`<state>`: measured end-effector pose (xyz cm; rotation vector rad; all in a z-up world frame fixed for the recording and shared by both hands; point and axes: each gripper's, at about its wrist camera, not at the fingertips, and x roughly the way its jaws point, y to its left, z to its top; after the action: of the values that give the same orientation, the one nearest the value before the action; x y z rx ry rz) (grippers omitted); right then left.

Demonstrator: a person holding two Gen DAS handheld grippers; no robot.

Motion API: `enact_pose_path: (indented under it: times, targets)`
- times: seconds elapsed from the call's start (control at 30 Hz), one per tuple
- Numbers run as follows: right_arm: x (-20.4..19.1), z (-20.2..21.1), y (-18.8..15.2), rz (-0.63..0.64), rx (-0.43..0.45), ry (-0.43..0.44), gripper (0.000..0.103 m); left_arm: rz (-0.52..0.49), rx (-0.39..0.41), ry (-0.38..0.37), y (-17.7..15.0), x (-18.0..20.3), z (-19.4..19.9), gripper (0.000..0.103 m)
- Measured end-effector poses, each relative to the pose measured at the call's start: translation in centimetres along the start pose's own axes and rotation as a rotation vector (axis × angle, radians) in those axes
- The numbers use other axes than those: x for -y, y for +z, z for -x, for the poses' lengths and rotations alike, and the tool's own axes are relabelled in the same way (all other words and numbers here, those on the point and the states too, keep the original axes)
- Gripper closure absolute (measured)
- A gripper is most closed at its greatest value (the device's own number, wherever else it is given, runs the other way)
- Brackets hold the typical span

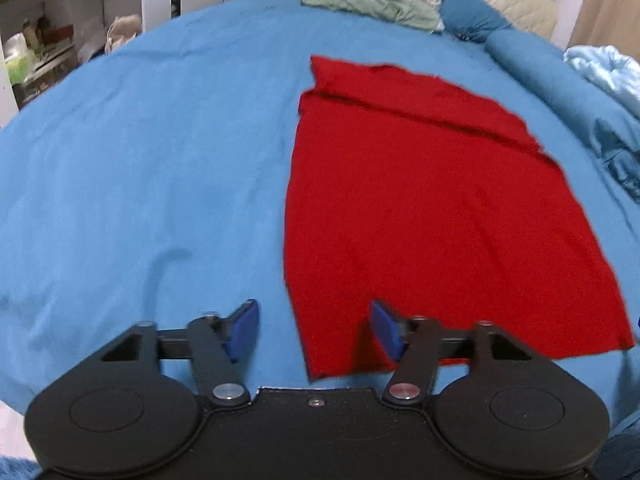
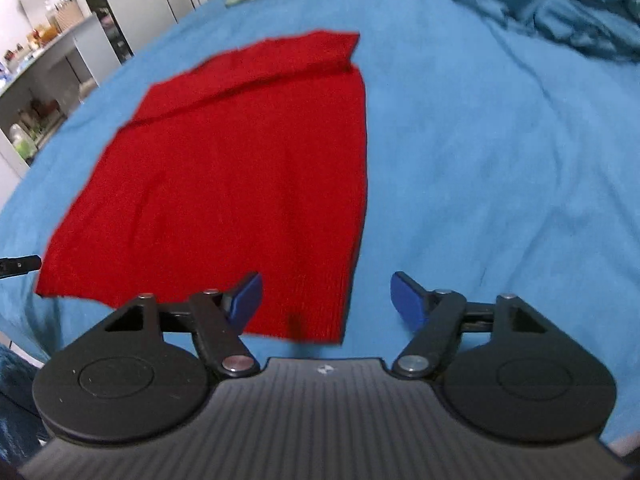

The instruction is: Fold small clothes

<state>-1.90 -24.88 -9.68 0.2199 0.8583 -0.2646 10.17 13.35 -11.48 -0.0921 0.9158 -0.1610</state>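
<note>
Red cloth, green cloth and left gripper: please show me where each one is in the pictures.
red cloth point(image 1: 432, 216), left wrist view, middle of the flat fabric.
green cloth point(image 1: 368, 2), left wrist view, centre of the crumpled piece at the far bed edge.
left gripper point(image 1: 314, 330), left wrist view, midway between its open blue fingertips.

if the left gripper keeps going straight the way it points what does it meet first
Most likely the near left corner of the red cloth, lying flat on the blue bed cover, just ahead of the open left gripper; depth is unclear.

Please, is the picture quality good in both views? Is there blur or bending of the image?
Left wrist view: fisheye bends the blue bed into a dome; the red cloth is slightly soft. Right wrist view: same bending, cloth edges more blurred; even light, no glare.
</note>
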Motion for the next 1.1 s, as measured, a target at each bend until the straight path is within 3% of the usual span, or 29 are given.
enact_pose_path:
  times: [0.1, 0.27, 0.37, 0.4, 0.47, 0.53, 0.6, 0.73, 0.87, 0.97, 1.1]
  targets:
    - [-0.6, -0.9, -1.5, 0.004, -0.006, -0.015, 0.019, -0.010, 0.013, 0.010, -0.6, 0.3, -0.9, 0.047]
    - [-1.2, -2.7, -2.4, 0.004, -0.023, -0.055, 0.032, -0.048, 0.050, 0.043, -1.9, 0.6, -1.1, 0.050]
    - [-1.0, -3.2, -2.4, -0.002, -0.019, -0.063, 0.038, -0.074, 0.056, 0.056, -2.3, 1.0, -1.2, 0.057]
    - [-1.1, -3.3, -2.4, 0.000, -0.016, -0.063, 0.040, -0.082, 0.056, 0.055, -2.3, 1.2, -1.2, 0.062]
    - [-1.4, -3.4, -2.4, 0.008, -0.015, -0.055, 0.059, -0.100, 0.051, 0.055, -2.2, 1.3, -1.2, 0.075]
    - [-1.8, -3.4, -2.5, 0.019, -0.019, -0.037, 0.070, -0.107, 0.046, 0.048, -2.1, 1.4, -1.1, 0.093]
    - [-2.0, -3.3, -2.4, 0.032, -0.020, -0.035, 0.079, -0.114, 0.041, 0.048, -2.0, 1.4, -0.8, 0.096]
    - [-1.4, -2.0, -1.6, -0.013, -0.014, 0.000, 0.082, -0.094, 0.052, 0.033, -1.1, 1.5, 0.4, 0.097]
    - [-0.4, 0.6, 0.6, -0.098, 0.039, 0.082, 0.082, -0.065, 0.160, -0.024, 1.3, 1.6, 3.8, 0.097]
    - [0.0, 2.6, 3.6, -0.146, 0.107, 0.143, 0.083, -0.070, 0.235, -0.042, 4.3, 1.9, 5.4, 0.097]
    - [0.2, 3.2, 10.0, -0.177, 0.201, 0.208, 0.083, -0.049, 0.318, -0.069, 10.6, 2.4, 5.2, 0.097]
